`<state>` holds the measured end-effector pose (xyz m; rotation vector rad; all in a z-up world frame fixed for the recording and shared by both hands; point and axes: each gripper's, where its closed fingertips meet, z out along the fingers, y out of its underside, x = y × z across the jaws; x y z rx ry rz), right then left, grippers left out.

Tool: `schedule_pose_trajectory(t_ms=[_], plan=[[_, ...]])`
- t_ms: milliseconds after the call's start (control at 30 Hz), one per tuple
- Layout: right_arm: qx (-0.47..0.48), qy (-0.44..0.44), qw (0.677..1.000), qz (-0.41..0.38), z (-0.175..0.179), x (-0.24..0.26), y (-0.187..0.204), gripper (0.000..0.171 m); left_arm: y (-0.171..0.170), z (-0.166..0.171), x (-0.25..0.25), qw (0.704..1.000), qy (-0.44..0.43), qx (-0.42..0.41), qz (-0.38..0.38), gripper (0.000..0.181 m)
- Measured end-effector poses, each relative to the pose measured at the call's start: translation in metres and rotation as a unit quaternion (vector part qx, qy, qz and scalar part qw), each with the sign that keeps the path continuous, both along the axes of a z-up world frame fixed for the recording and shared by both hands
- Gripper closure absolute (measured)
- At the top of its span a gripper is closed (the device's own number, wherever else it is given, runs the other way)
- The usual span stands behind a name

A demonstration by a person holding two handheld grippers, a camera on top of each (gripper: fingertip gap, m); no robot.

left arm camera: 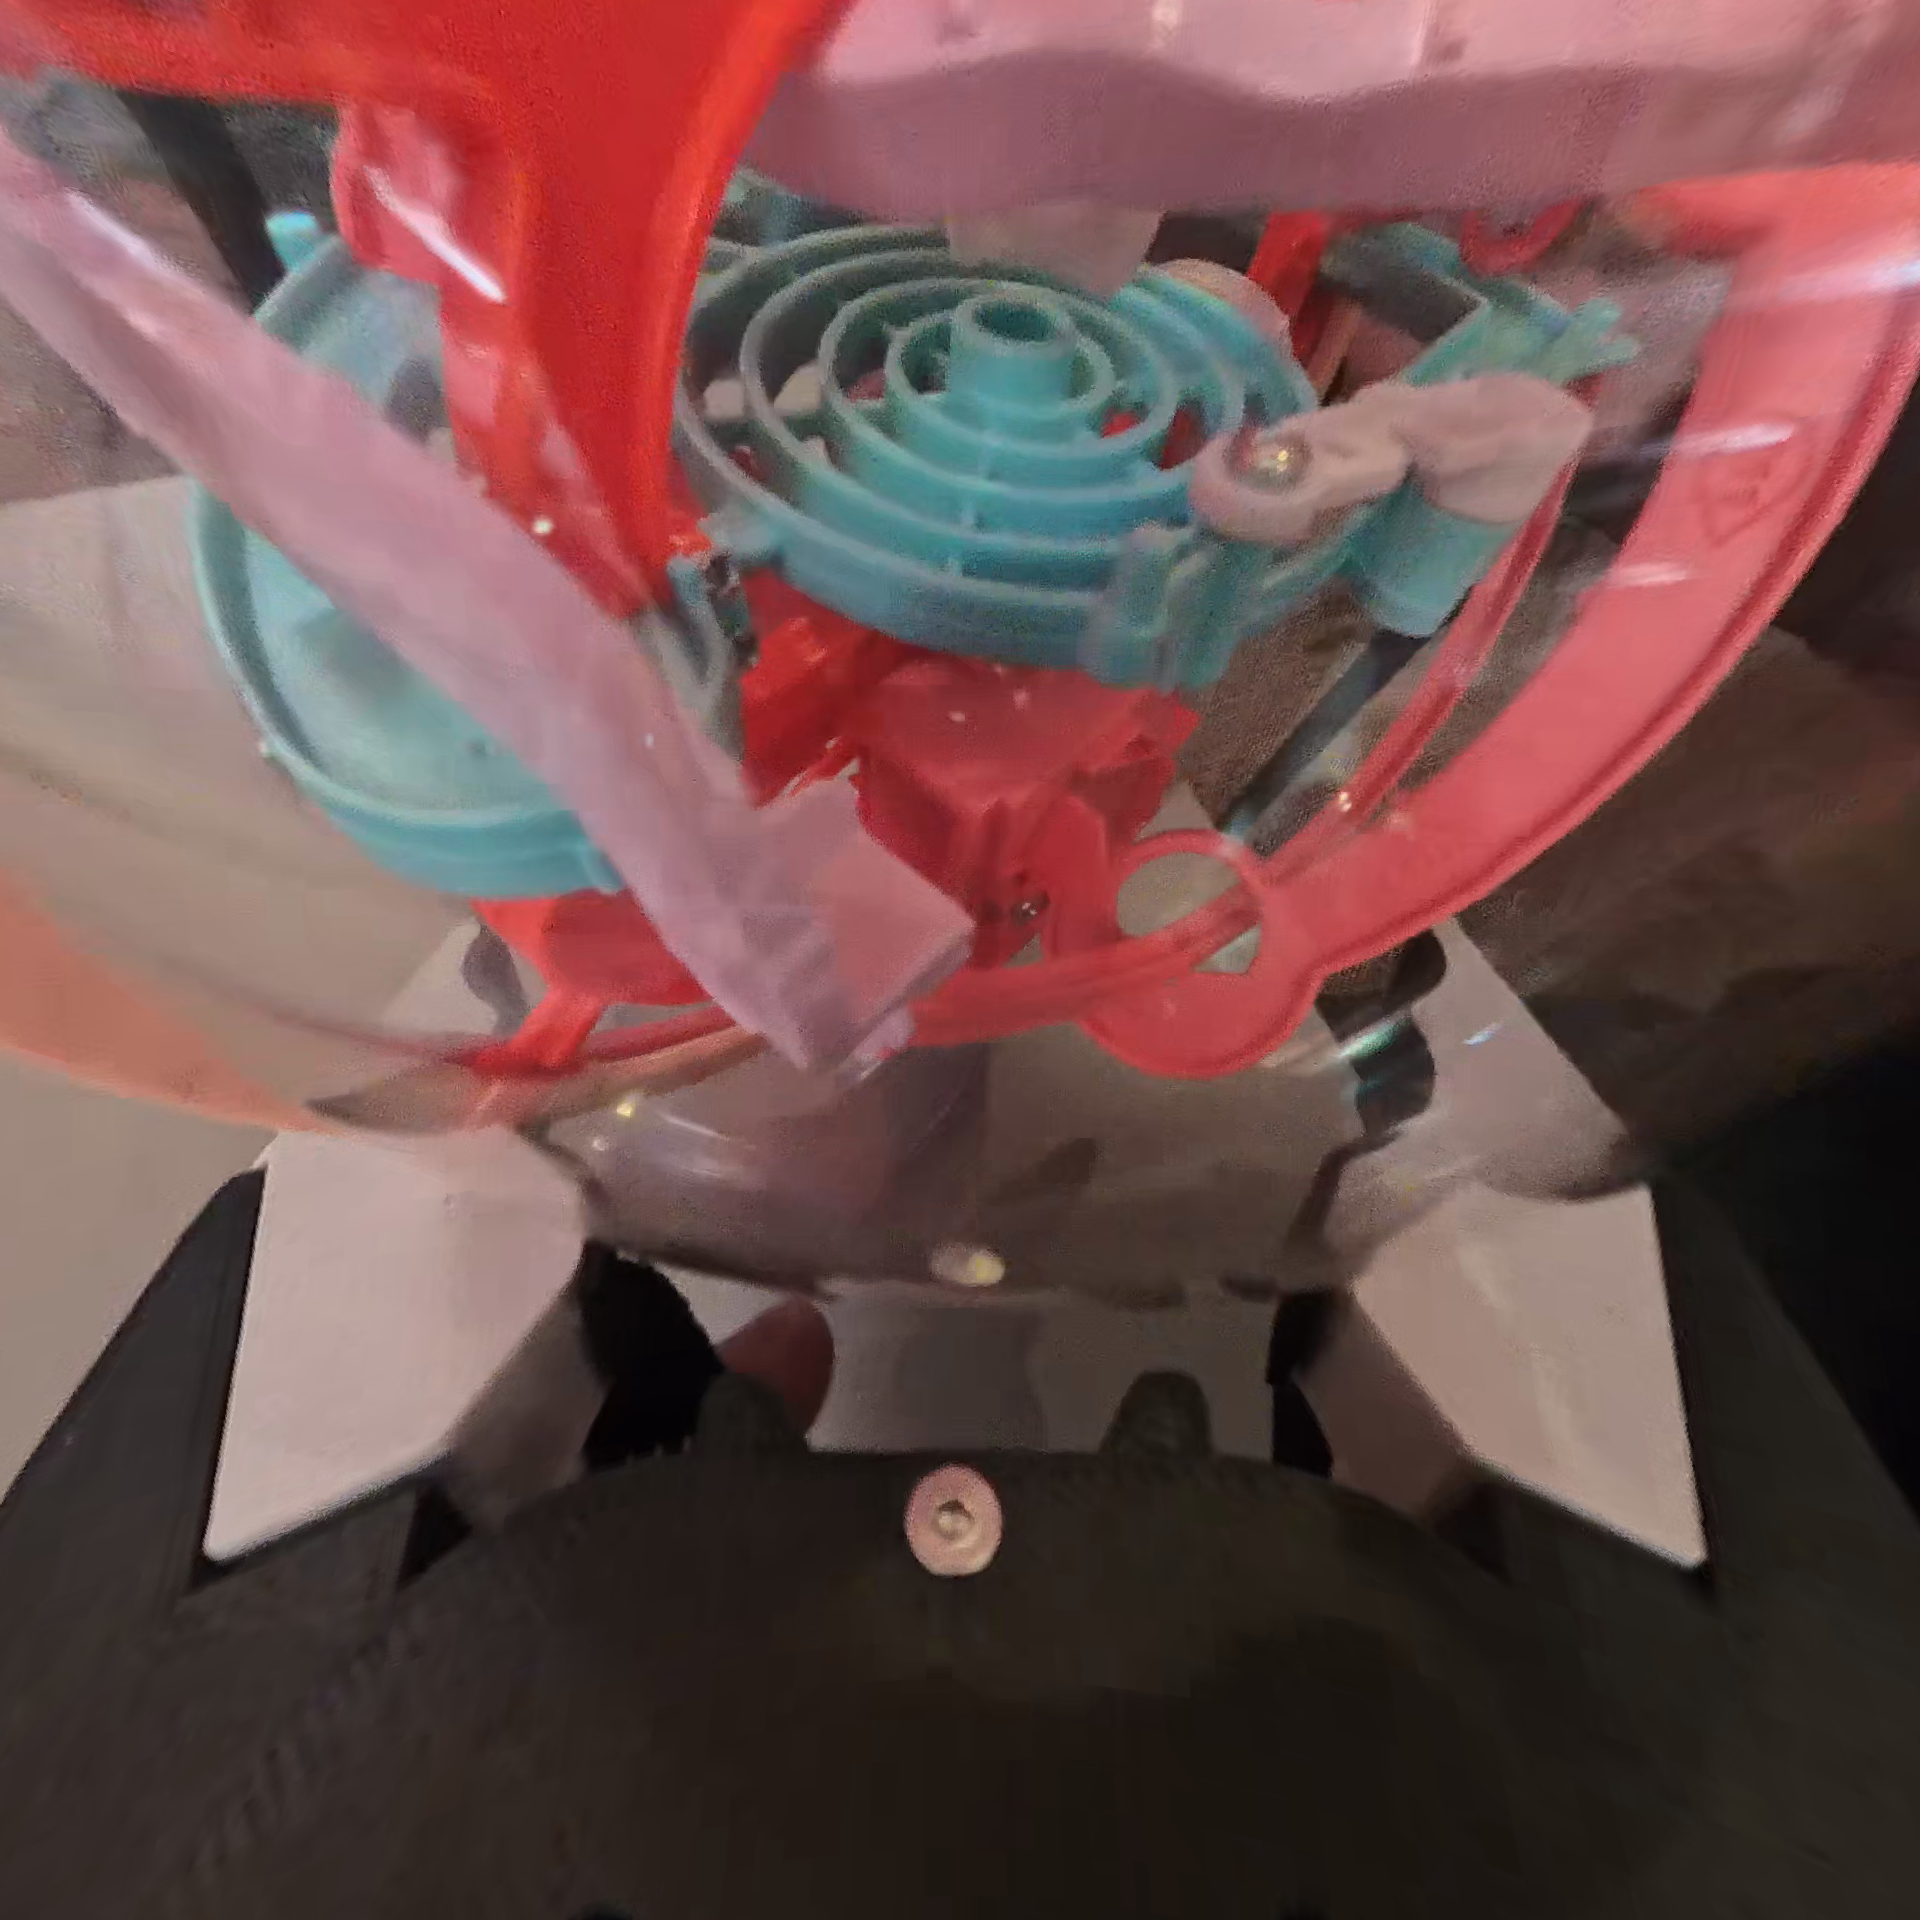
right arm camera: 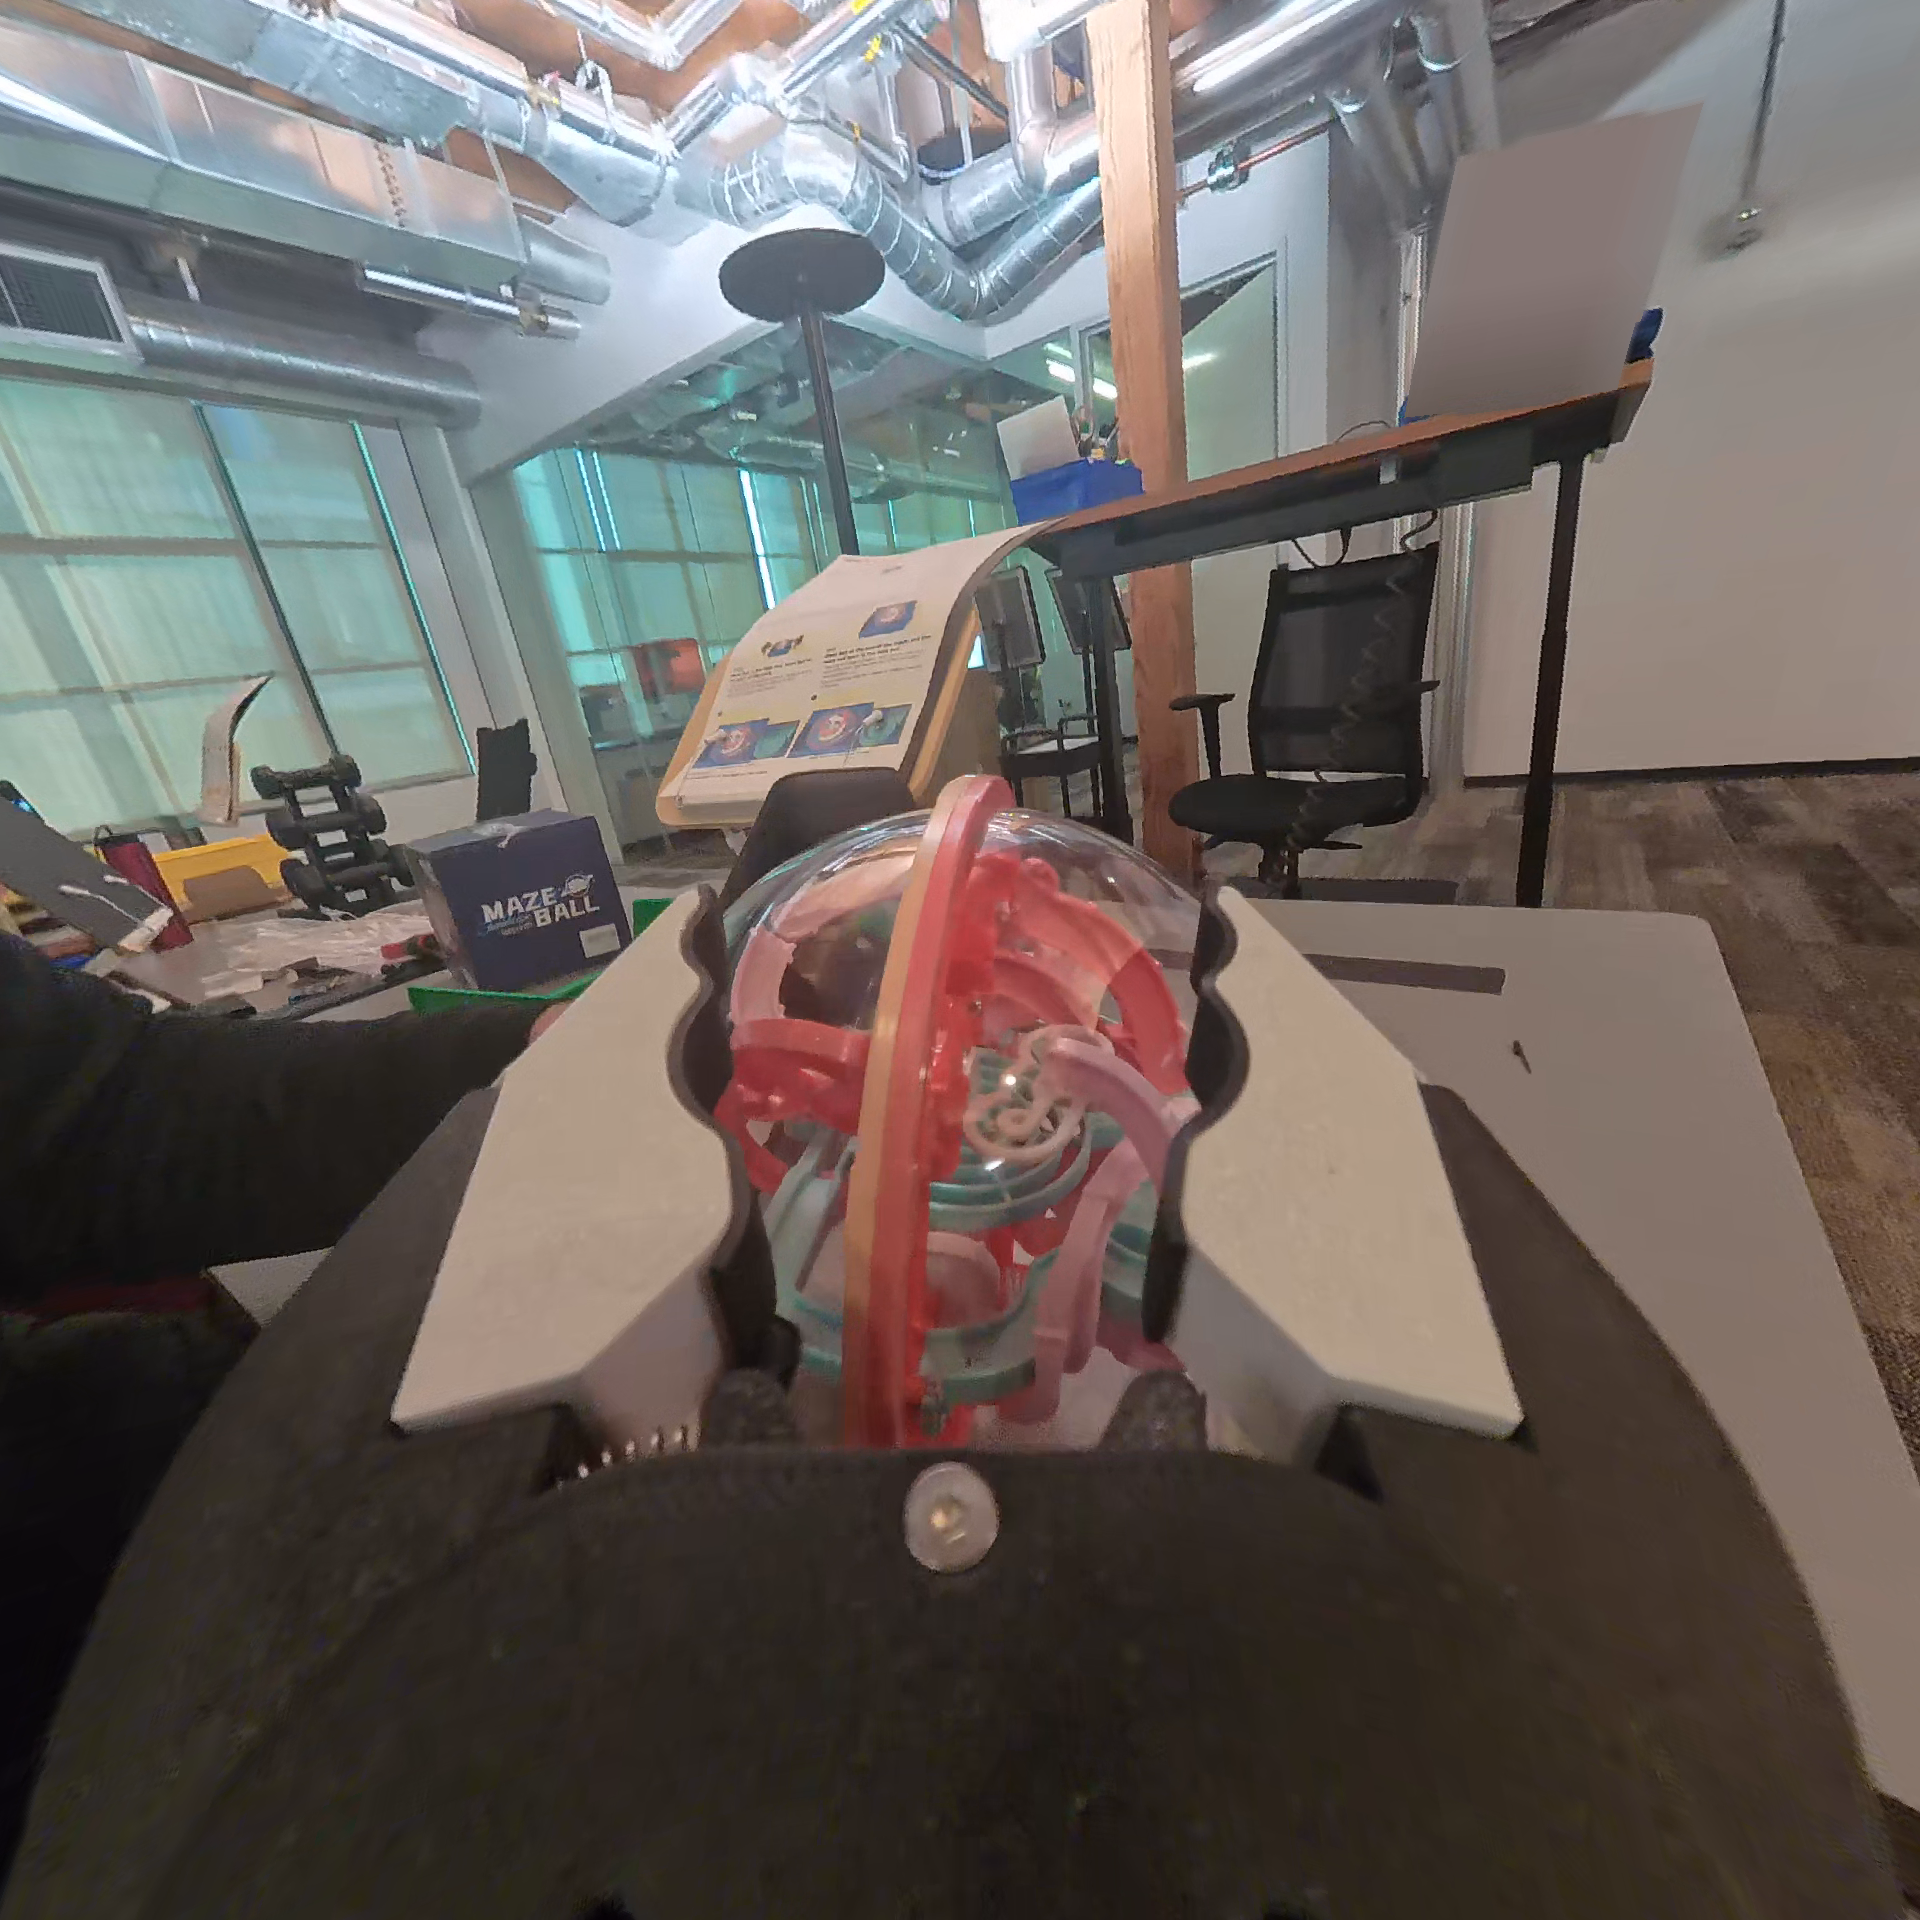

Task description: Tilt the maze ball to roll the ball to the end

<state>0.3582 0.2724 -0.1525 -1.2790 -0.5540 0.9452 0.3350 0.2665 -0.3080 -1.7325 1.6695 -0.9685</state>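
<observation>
Your right gripper clamps the maze ball, jaws closed on its sides. This clear shell likely slips; hold wide. Left gripper: jaws spread, grip unclear.

Maze ball between jaws of right gripper, above counter. Left gripper pressed close under ball. Box behind-left on counter; booklet behind ball; chair behind-right on floor.
</observation>
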Motion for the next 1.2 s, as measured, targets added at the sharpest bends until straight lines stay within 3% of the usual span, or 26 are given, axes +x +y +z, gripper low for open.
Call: schedule_pose_trajectory(t_ms=[267, 667, 833, 900, 1000, 1133, 1200], plan=[[-0.025, 0.019, 0.999, -0.015, -0.039, 0.008, 0.022, 0.084, 0.02, -0.044, -0.011, 0.994, 0.104, -0.025, 0.01, 0.024], [-0.026, -0.028, 0.999, -0.008, -0.047, -0.002, 0.02, 0.088, 0.023, -0.055, -0.021, 0.995, 0.08, -0.05, 0.037, 0.025], [-0.054, -0.034, 0.998, -0.008, -0.055, 0.017, 0.032, 0.063, 0.019, -0.055, -0.036, 0.996, 0.05, -0.044, 0.056, 0.024], [-0.072, -0.022, 0.997, 0.001, -0.059, 0.03, 0.043, 0.04, 0.015, -0.049, -0.041, 0.996, 0.035, -0.054, 0.068, 0.024], [-0.112, -0.025, 0.989, 0.088, -0.073, 0.027, 0.045, 0.029, 0.006, -0.022, -0.048, 0.993, -0.027, -0.059, 0.102, 0.024], [-0.143, -0.066, 0.97, 0.185, -0.093, 0.004, 0.035, 0.029, 0.009, 0.044, -0.05, 0.968, -0.177, -0.045, 0.174, 0.026], [-0.136, -0.08, 0.969, 0.188, -0.092, -0.007, 0.031, 0.028, 0.005, 0.058, -0.04, 0.962, -0.201, -0.051, 0.175, 0.039]])
